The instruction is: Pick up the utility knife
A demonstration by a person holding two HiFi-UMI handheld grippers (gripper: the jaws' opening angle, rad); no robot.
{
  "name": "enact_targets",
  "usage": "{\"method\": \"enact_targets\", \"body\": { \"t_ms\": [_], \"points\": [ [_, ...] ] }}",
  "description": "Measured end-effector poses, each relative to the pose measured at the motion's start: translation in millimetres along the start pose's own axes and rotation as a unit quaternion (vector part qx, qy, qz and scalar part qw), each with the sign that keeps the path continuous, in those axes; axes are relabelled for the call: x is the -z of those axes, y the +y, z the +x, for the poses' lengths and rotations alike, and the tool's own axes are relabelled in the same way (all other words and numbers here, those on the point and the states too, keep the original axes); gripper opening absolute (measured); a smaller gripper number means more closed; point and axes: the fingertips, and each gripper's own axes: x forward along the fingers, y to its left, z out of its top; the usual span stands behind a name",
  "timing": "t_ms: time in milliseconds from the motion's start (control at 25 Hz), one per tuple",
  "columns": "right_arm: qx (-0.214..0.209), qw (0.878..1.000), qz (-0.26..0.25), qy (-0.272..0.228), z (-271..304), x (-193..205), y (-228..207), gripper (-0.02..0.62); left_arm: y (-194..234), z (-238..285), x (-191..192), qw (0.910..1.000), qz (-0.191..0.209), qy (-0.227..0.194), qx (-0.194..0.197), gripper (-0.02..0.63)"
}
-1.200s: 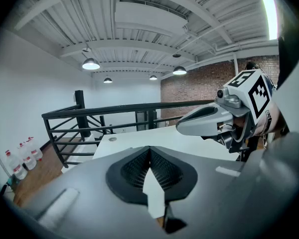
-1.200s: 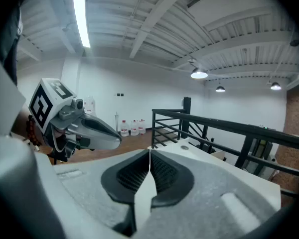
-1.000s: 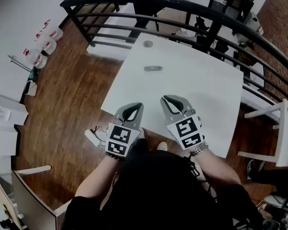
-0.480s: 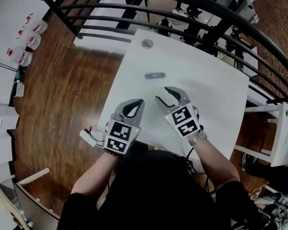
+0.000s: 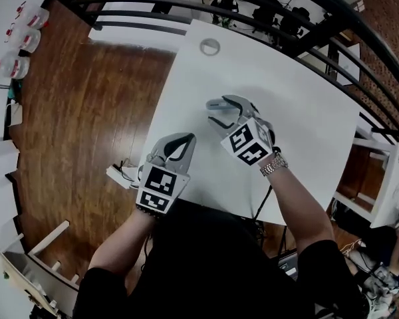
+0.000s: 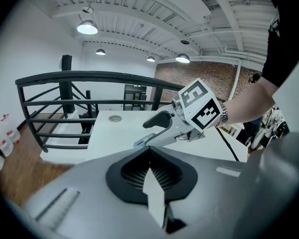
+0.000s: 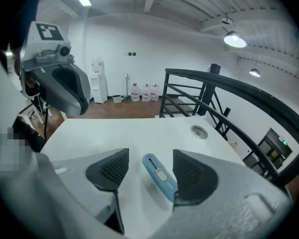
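The blue utility knife point(image 7: 158, 176) lies flat on the white table point(image 7: 114, 133), between the jaws of my right gripper point(image 7: 150, 156) and nearer the right-hand jaw. Those jaws are opening and stand wide, with neither pad pressing on the knife. In the head view the right gripper point(image 5: 211, 113) hangs over the table's middle and hides the knife. The left gripper view shows the right gripper point(image 6: 142, 135) angled down at the table. My left gripper point(image 5: 185, 139) hovers shut near the table's near left edge, holding nothing.
A round grommet hole point(image 5: 209, 46) sits near the table's far edge. A black metal railing point(image 5: 286, 12) runs behind the table. On the wooden floor to the left lie a white power strip point(image 5: 120, 175) and several water bottles point(image 5: 13, 45).
Both grippers moved forward and down over the table. The right one reached the knife, and its jaws went from shut to wide open around it. The left stayed shut.
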Motion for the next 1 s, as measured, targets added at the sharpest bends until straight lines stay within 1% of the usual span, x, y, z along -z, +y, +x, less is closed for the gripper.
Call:
{"method": "enact_targets", "body": {
  "t_ms": [240, 320, 400, 520, 640, 840, 1000],
  "points": [
    [-0.043, 0.997, -0.055, 0.029, 39, 17, -5, 0.256, 10, 9, 15, 0.9997, -0.01, 0.018, 0.01, 0.017],
    [-0.058, 0.996, -0.054, 0.032, 46, 20, -5, 0.256, 14, 9, 18, 0.9996, -0.014, 0.023, 0.011, 0.017],
    [-0.067, 0.996, -0.042, 0.032, 50, 22, -6, 0.256, 17, 9, 21, 0.9995, -0.016, 0.026, 0.01, 0.017],
    [-0.068, 0.996, -0.043, 0.032, 50, 21, -3, 0.248, 20, 11, 23, 0.9994, -0.018, 0.027, 0.009, 0.017],
    [-0.073, 0.995, -0.063, 0.038, 50, 23, 8, 0.158, 16, 13, 24, 0.9994, -0.017, 0.028, 0.013, 0.017],
    [-0.06, 0.995, -0.053, 0.054, 49, 24, 9, 0.14, 10, 14, 21, 0.9994, -0.013, 0.025, 0.019, 0.017],
    [-0.043, 0.998, -0.032, 0.038, 36, 15, 6, 0.133, 9, 11, 20, 0.9995, -0.012, 0.024, 0.015, 0.017]
  ]
}}
